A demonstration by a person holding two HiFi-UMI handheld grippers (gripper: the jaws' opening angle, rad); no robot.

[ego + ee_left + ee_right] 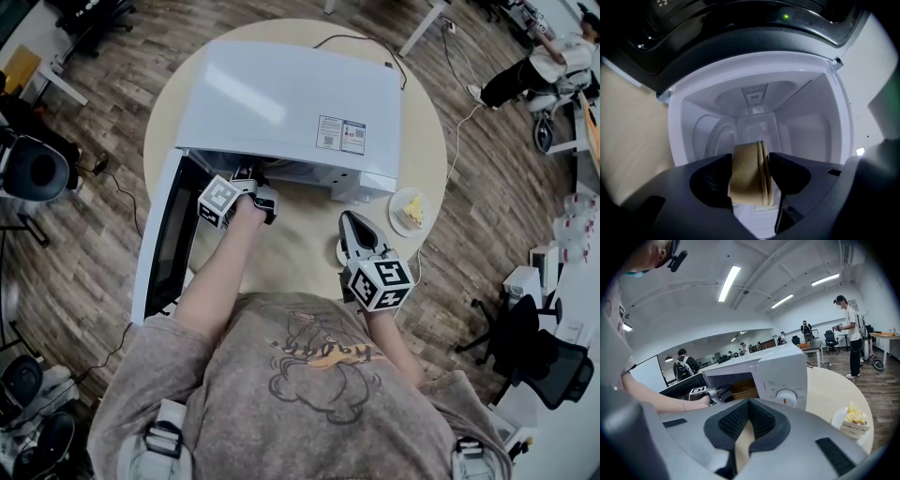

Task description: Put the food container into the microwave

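Our left tongs [751, 163] pinch the matte tan food container [746, 185] by its ridged rim inside the white microwave [754, 110]; our right tongs [749, 405] sit closed, empty.

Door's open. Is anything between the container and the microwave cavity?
Nothing visible. The door is swung wide to the left. The left gripper grips the container by its rim at the mouth, and the cavity ahead looks bare.
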